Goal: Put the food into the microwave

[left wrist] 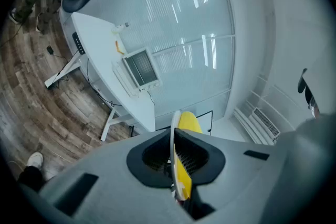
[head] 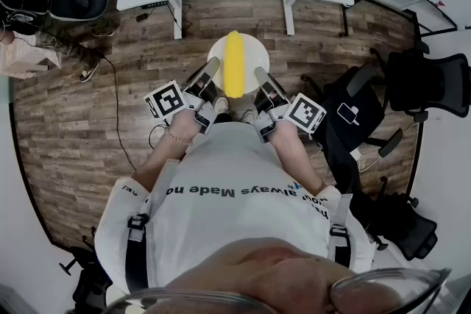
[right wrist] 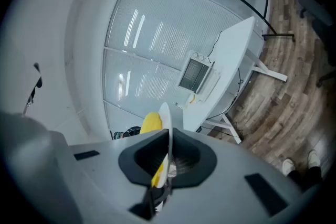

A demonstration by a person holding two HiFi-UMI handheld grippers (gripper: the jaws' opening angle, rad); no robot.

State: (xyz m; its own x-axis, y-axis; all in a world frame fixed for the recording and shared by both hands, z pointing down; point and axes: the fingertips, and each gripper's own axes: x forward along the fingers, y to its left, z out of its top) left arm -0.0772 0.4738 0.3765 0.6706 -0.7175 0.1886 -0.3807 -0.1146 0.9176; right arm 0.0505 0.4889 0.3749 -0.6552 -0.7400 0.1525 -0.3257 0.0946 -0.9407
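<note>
Head view: left gripper [head: 211, 68] and right gripper [head: 260, 75] pinch opposite edges of the plate [head: 252, 49], yellow food [head: 232, 73] along its middle.

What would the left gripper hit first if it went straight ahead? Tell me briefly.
The left gripper is shut on the plate holding the food. Beyond that, the way looks free until, probably, the table by the microwave; depth is unclear.
</note>
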